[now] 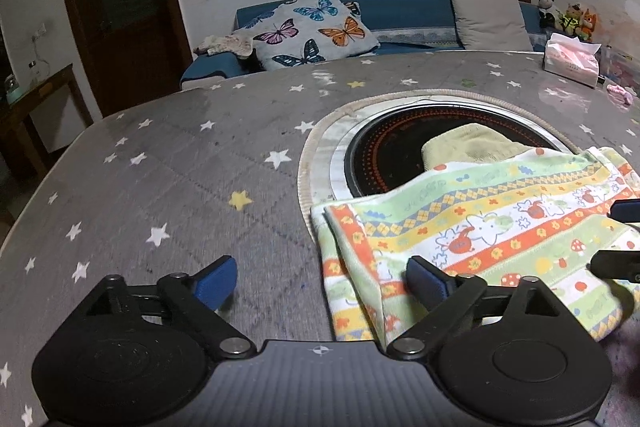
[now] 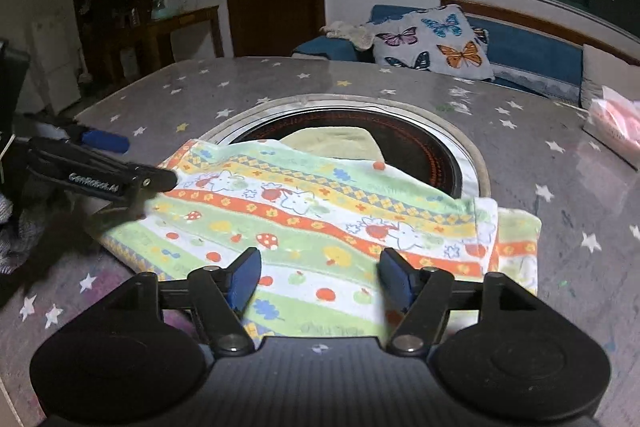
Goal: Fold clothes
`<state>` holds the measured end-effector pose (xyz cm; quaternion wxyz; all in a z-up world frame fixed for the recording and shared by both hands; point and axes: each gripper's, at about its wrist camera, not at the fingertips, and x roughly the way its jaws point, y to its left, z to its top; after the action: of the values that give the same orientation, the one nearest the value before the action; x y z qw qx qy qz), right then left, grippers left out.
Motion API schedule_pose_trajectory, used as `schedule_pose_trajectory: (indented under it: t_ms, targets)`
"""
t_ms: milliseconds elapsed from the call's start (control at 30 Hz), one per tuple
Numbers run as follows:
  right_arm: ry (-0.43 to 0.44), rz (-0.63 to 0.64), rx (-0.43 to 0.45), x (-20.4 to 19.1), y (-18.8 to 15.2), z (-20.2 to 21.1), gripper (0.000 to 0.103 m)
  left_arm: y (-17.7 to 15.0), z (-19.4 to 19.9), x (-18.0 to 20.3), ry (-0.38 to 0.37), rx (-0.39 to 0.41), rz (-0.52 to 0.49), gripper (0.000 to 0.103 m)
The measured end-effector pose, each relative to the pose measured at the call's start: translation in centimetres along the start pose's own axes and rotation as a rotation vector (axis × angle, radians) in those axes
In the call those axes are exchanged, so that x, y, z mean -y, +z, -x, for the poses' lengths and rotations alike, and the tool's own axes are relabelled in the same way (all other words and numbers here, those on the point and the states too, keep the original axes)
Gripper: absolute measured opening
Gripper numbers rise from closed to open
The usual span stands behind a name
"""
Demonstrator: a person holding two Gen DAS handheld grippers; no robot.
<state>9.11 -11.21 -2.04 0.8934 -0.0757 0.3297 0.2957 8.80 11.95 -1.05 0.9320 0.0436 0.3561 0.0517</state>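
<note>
A folded towel [image 1: 480, 227] [image 2: 320, 219] with orange, green and yellow stripes and cartoon animals lies on the star-patterned grey table [image 1: 180, 179], partly over a pale yellow cloth [image 1: 472, 145] [image 2: 336, 141]. My left gripper [image 1: 320, 283] is open and low over the table. The towel's left edge lies between its fingers, and the right finger is over the fabric. In the right wrist view, the left gripper [image 2: 148, 161] touches the towel's left corner. My right gripper [image 2: 320, 279] is open above the towel's near edge, holding nothing. It shows at the left wrist view's right edge as the right gripper [image 1: 620, 237].
A round black hotplate [image 1: 392, 143] [image 2: 424, 143] with a pale rim is set into the table's middle, under the cloths. A pink tissue pack [image 1: 572, 61] sits at the far right. Beyond the table stand a blue sofa with a butterfly pillow [image 1: 316, 27] and a dark door.
</note>
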Motion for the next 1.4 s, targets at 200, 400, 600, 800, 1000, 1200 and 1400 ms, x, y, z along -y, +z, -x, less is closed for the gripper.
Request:
schedule_pose_trajectory:
  t_ms: [200,400,600,800,1000,1200,1400]
  targets:
    - [-0.001,-0.033,0.021,0.7,-0.7,0.0,0.082,-0.4,0.2,0.1,0.017,-0.012,0.020,0.103]
    - [-0.008,-0.050,0.035,1.1,-1.2,0.1,0.096,-0.6,0.2,0.0,0.014,-0.021,0.043,0.103]
    - [-0.016,-0.047,0.031,1.0,-1.3,-0.2,0.103,-0.9,0.1,-0.1,0.007,-0.025,0.065,0.103]
    - [-0.015,-0.048,0.032,1.0,-1.4,-0.2,0.103,-1.1,0.0,-0.3,-0.005,-0.021,0.084,0.103]
    - [-0.024,-0.039,0.030,0.8,-1.4,-0.3,0.103,-1.5,-0.2,-0.9,-0.035,-0.017,0.124,0.103]
    - [-0.023,-0.039,0.030,0.7,-1.4,-0.3,0.103,-1.8,-0.1,-1.0,-0.047,-0.001,0.137,0.103]
    - [-0.025,-0.037,0.029,0.7,-1.4,-0.3,0.103,-2.1,0.1,-1.0,-0.049,0.016,0.145,0.103]
